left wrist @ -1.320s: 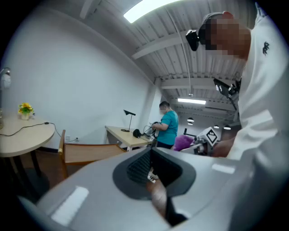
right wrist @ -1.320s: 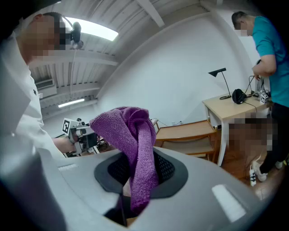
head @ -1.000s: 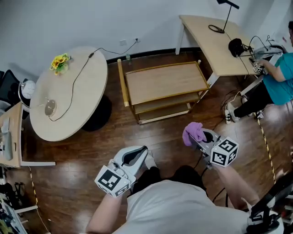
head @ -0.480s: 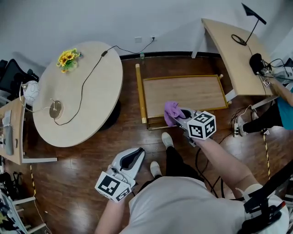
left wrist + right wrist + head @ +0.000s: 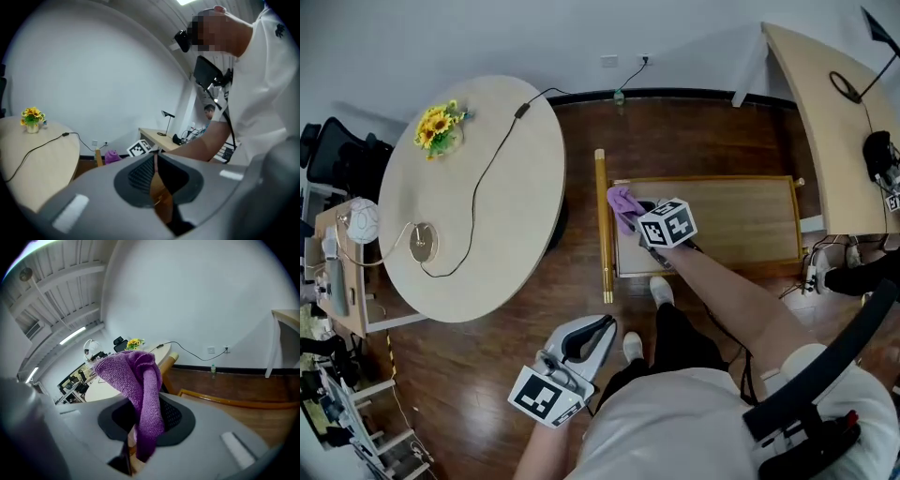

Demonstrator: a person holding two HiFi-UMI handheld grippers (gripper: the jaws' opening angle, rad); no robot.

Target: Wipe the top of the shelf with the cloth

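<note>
Premises: a room with a dark wooden plank floor [image 5: 487, 375] and a plain white wall [image 5: 487, 37].

Nearest the person, the left tongs [image 5: 598, 330] are held low over the floor, close to the body and well apart from the furniture. The left gripper view shows their jaws brought together with nothing between them.

Further out, the right arm is extended forward. The right tongs [image 5: 636, 214] are clamped on a purple terry cloth [image 5: 622, 201]. In the right gripper view the cloth stands up out of the closed jaws in a bunched fold.

In the head view the cloth sits over the left end of the top of the low light-wood shelf [image 5: 731, 220], just beside the shelf's upright yellow-wood side rail [image 5: 602, 225]. Whether the cloth touches the shelf top cannot be determined. The rest of the top is bare.

To the left of the shelf stands a large round pale-wood counter [image 5: 487, 253]. It carries a small pot of yellow flowers [image 5: 437, 125] near its far edge, and a thin black cable [image 5: 478, 187] runs across it towards the wall.

To the far right stands a rectangular pale-wood counter [image 5: 825, 103] with a black lamp base on it.
</note>
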